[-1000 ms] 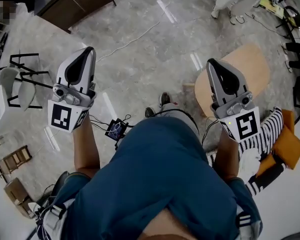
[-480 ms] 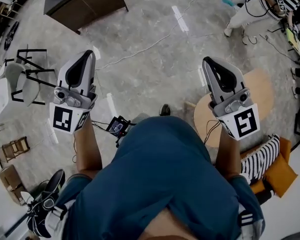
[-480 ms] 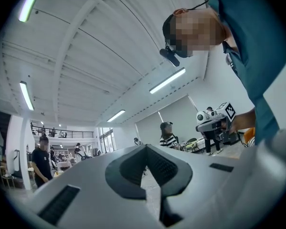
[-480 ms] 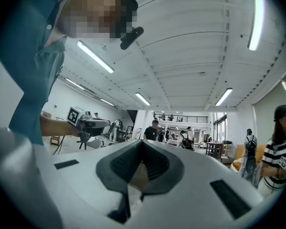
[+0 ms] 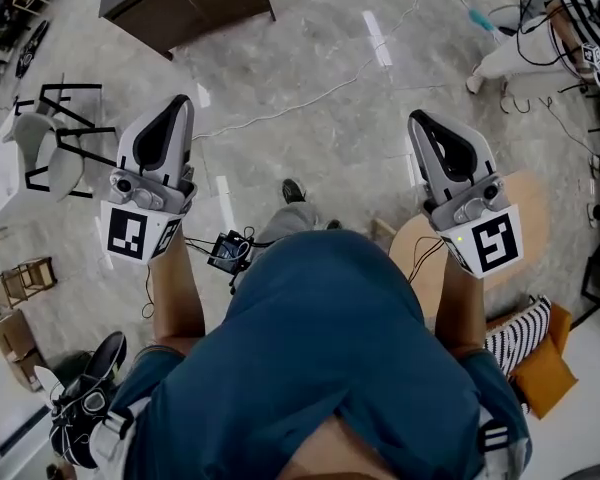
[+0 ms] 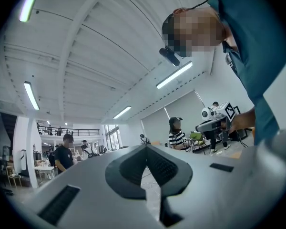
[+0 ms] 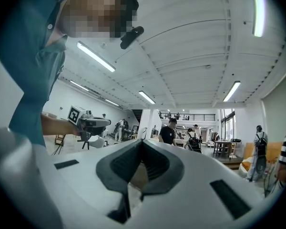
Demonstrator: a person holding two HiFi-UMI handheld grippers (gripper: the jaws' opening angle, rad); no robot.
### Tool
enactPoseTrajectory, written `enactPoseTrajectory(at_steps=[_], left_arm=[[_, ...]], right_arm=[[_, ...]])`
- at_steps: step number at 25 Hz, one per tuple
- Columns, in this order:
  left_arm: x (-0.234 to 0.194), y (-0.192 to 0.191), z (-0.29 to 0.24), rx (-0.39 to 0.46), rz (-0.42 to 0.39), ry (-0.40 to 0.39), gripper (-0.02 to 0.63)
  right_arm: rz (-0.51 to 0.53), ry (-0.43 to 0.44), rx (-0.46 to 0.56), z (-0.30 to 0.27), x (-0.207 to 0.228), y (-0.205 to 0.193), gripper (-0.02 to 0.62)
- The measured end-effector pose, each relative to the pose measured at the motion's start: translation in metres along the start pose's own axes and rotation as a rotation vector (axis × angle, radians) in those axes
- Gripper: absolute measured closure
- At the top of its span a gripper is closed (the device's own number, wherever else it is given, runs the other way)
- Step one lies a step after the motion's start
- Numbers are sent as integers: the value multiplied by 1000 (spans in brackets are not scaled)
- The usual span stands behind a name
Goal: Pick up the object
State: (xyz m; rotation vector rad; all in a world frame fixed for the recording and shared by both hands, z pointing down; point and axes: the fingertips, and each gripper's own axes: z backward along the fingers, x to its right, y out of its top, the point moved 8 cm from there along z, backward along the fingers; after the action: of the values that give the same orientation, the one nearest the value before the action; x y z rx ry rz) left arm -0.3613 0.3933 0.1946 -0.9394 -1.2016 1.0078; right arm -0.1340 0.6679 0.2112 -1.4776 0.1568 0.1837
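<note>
Both grippers are held up in front of the person's body, over a grey marble floor. In the head view my left gripper is shut with nothing in it, its marker cube near the wrist. My right gripper is likewise shut and empty. The left gripper view shows its jaws closed tip to tip against a ceiling and a hall with people. In the right gripper view the jaws also meet with nothing between them. No object to pick up lies near either gripper.
A round wooden table stands at the right, with a striped cloth and an orange cushion below it. A dark cabinet is at the top left, a chair at the left. A cable crosses the floor. A seated person is at the top right.
The person has stepped forward: the floor, table and cushion have slid down and right in the view. Both grippers keep the same raised, shut pose.
</note>
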Motion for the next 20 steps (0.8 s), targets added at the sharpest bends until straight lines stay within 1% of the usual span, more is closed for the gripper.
enactPoseTrajectory(at_steps=[10,16,20], left_arm=[[-100,-43,-38,28,33,-19,603],[-134,-57,-53,41,35,-28,603],[-154,-68,-62,37,38,-12,603]], right_arm=[[7,-31,-2,-109,22,-12,581],[14,-34,0,-149,31,-18,581],[11,-20,-8,-173,41,-27,581]])
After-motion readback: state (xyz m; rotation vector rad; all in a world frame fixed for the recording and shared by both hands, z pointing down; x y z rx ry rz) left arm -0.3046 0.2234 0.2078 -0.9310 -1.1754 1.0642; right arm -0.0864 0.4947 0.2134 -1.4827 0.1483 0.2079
